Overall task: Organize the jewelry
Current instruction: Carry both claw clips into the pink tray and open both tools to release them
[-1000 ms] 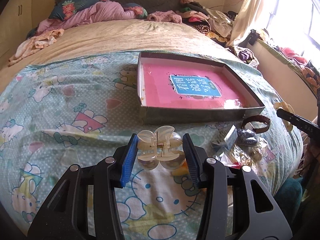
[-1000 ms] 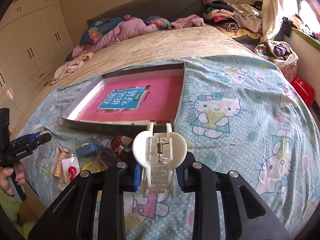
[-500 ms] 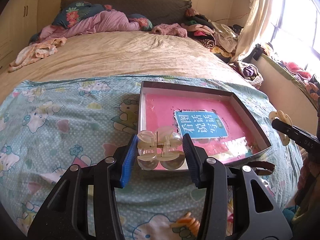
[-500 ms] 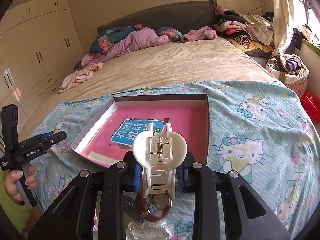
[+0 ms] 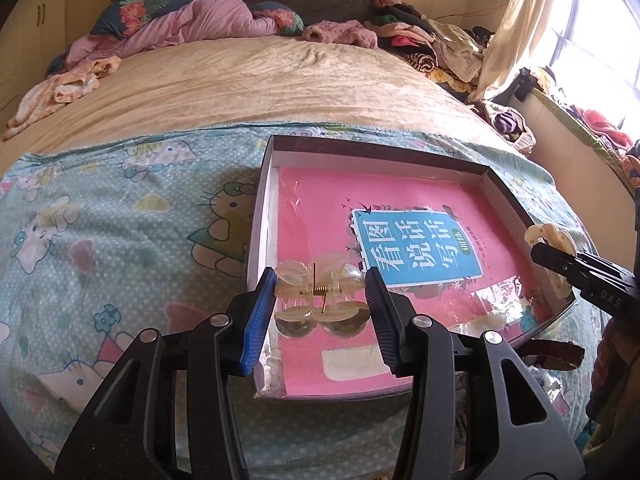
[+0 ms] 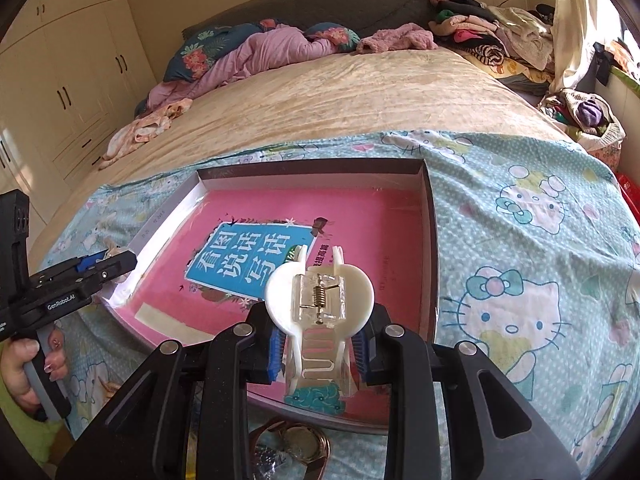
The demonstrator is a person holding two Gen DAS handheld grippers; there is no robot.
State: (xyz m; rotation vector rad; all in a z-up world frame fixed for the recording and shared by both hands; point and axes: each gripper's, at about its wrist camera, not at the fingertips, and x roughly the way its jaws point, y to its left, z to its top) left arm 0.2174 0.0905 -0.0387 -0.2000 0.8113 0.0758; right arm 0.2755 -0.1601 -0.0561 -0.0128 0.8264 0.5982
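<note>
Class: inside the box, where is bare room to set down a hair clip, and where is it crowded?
The box holds only a flat pink book, so its far half and right side are open. Crowded: the near edge, where both grippers carry clips, and the bedspread just below it, with a watch.

Daylight pours in from the window (image 5: 600,28) at far right, blown out to white with the curtain (image 5: 516,20) glowing. The bed (image 5: 240,80) is evenly bright, shadows soft. Glare streaks the tray (image 5: 504,300), perhaps off a plastic film. Both views bend strongly at the edges, with dark corners; focus is mostly sharp.
</note>
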